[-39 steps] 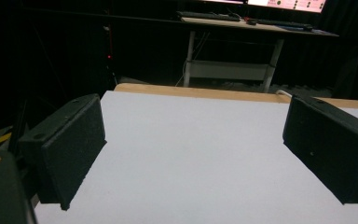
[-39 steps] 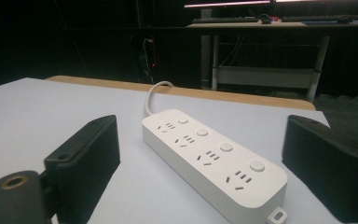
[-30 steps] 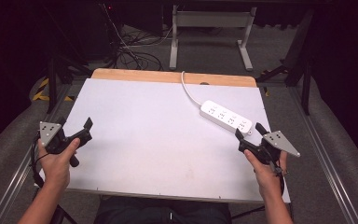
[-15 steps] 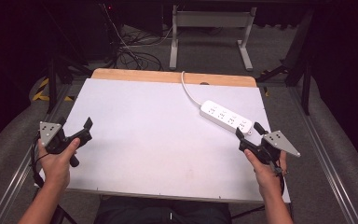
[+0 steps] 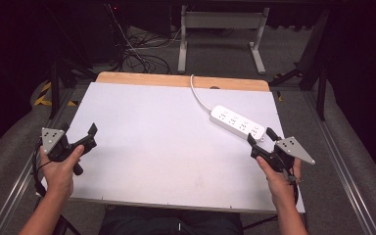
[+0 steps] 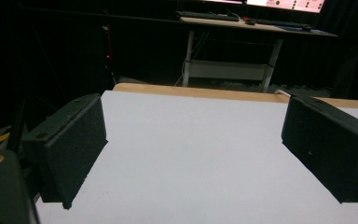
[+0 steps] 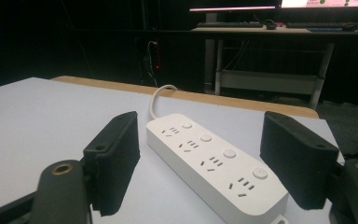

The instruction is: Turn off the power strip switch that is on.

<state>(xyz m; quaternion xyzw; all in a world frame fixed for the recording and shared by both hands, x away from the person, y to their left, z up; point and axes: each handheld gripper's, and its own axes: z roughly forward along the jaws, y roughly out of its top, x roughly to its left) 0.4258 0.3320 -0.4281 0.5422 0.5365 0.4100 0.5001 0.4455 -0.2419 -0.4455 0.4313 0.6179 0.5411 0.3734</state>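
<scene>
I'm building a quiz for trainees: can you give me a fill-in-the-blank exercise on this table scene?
1. The white power strip has ____ round buttons.
2. The right gripper sits just short of the strip with its jaws ____.
3. The strip's cable runs off the table's ____ edge.

Missing words: four; open; far

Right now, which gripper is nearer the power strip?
Right. The right gripper sits just short of the power strip, jaws open toward it; the left gripper is across the table.
</scene>
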